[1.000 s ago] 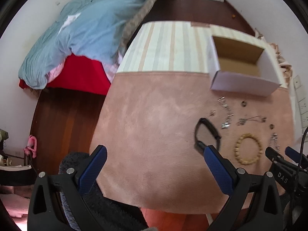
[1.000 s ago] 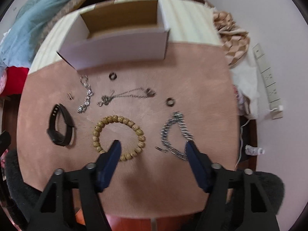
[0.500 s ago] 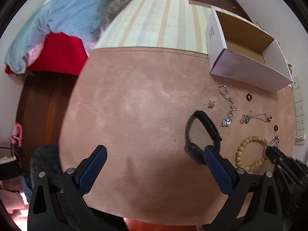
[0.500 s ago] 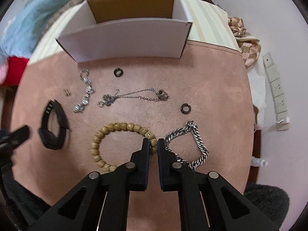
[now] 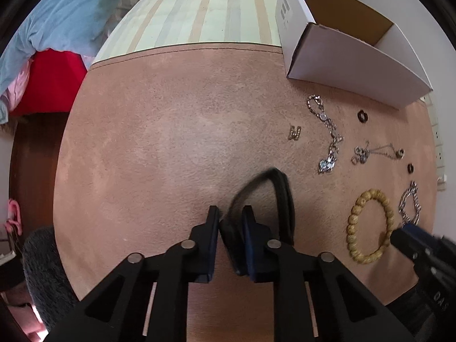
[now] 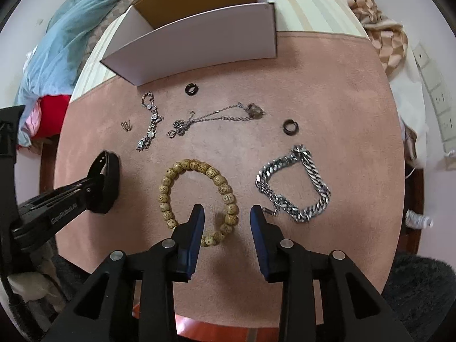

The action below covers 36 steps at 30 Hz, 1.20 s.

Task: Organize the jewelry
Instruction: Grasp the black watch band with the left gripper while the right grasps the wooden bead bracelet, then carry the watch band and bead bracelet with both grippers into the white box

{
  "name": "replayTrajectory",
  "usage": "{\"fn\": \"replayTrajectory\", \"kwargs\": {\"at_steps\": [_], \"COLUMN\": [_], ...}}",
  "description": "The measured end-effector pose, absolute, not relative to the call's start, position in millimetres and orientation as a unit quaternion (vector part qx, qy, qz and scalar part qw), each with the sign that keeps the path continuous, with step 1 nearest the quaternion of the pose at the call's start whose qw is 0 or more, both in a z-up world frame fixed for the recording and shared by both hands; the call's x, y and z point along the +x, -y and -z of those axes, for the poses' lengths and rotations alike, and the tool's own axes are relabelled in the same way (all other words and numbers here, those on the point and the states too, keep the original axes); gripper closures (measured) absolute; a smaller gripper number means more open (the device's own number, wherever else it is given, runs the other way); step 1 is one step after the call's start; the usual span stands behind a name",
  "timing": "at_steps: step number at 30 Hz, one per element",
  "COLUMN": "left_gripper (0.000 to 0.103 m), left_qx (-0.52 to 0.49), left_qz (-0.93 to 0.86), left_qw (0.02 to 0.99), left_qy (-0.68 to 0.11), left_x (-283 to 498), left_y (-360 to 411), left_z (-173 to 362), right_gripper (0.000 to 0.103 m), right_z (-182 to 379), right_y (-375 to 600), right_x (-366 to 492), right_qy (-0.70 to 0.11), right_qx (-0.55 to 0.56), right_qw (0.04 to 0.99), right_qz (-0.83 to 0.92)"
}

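Observation:
Jewelry lies on a pink mat (image 6: pixel 327 91). My left gripper (image 5: pixel 230 219) is shut on one side of a black wristband (image 5: pixel 280 196), which also shows in the right wrist view (image 6: pixel 109 176). My right gripper (image 6: pixel 228 216) is open, its fingers straddling the near right part of a wooden bead bracelet (image 6: pixel 196 196). A silver chain bracelet (image 6: pixel 296 183) lies right of it. Farther off lie a thin necklace (image 6: pixel 219 116), a jeweled chain (image 6: pixel 149 126), two dark rings (image 6: pixel 190 89) (image 6: pixel 290 126) and a small clasp (image 6: pixel 126 125). An open white box (image 6: pixel 199 31) stands behind them.
A striped cloth (image 5: pixel 205 8) covers the table beyond the mat. A bed with a blue blanket (image 5: pixel 57 20) stands at the far left. Wall sockets (image 6: pixel 436 91) and crumpled fabric (image 6: pixel 382 40) are at the right. The mat's near edge (image 6: pixel 256 325) is close under my grippers.
My left gripper moved right and closed on the black wristband. My right gripper shut and then opened again, now around the bead bracelet's near right part.

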<state>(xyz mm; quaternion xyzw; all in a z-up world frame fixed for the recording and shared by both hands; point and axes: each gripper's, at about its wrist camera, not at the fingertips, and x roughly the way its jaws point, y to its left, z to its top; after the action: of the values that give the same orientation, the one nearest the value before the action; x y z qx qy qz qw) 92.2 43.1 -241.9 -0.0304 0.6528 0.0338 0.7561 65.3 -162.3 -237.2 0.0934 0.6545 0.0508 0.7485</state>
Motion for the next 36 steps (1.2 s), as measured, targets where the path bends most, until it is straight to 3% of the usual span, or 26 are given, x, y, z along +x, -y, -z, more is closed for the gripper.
{"fn": "replayTrajectory", "kwargs": {"at_steps": [6, 10, 21, 36], "left_gripper": [0.093, 0.093, 0.093, 0.093], "left_qx": [-0.019, -0.017, -0.027, -0.050], "left_qz": [-0.035, -0.036, -0.034, 0.005], "left_qw": [0.763, 0.765, 0.770, 0.830], "left_qy": [-0.645, -0.643, -0.637, -0.555], "left_x": [71.8, 65.0, 59.4, 85.5], "left_y": [-51.0, -55.9, -60.5, -45.3], "left_z": [241.8, 240.6, 227.3, 119.7], "right_gripper": [0.070, 0.093, 0.094, 0.094], "right_z": [249.6, 252.1, 243.5, 120.8], "right_y": [132.3, 114.3, 121.3, 130.7], "right_x": [75.8, 77.3, 72.3, 100.6], "right_qy": [-0.647, -0.633, -0.632, -0.548], "right_qx": [0.011, -0.030, 0.005, 0.051], "right_qw": [0.762, 0.774, 0.775, 0.834], "right_qz": [-0.028, -0.014, -0.005, -0.047]}}
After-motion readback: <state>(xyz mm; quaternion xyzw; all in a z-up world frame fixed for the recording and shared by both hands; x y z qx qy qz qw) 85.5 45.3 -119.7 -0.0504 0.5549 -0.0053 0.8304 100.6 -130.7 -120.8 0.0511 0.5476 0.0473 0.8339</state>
